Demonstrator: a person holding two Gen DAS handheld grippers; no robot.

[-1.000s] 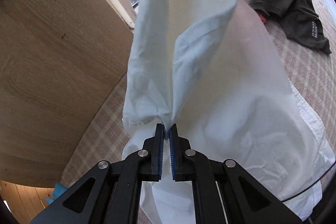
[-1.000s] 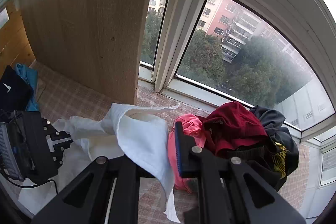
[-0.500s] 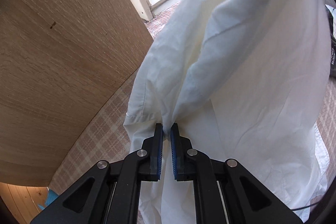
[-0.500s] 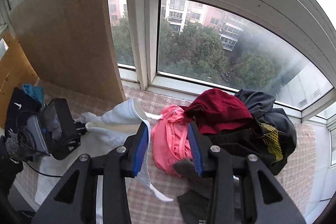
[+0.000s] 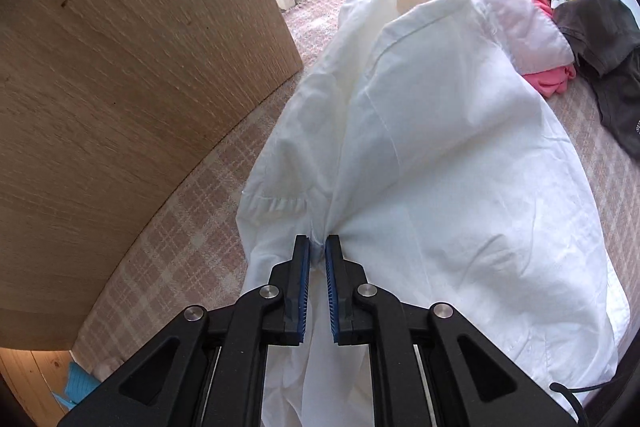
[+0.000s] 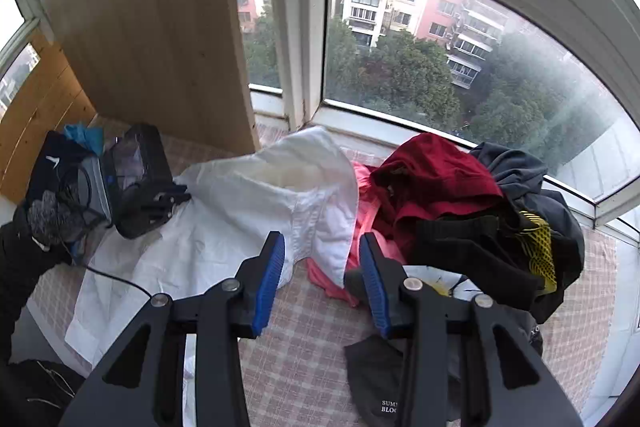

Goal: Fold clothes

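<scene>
A white shirt (image 5: 440,167) lies spread along the checked cloth surface (image 5: 180,247). My left gripper (image 5: 317,247) is shut on a bunched fold of it, low over the surface. In the right wrist view the same shirt (image 6: 248,211) drapes from the left gripper (image 6: 180,193) toward the clothes pile. Above and in front of the shirt's loose end, my right gripper (image 6: 322,247) has its jaws opening. Nothing is between its blue pads (image 6: 272,279).
A pile of red (image 6: 436,175), pink (image 6: 372,223) and black (image 6: 500,239) garments sits by the window (image 6: 440,47). A dark grey garment (image 6: 380,379) lies near the front. A wooden panel (image 5: 120,67) stands on the left. A cable (image 6: 120,279) crosses the shirt.
The right gripper let go of the white shirt and opened, then drew back. The shirt sank from hanging onto the surface. The left gripper shifted with its fold still pinched.
</scene>
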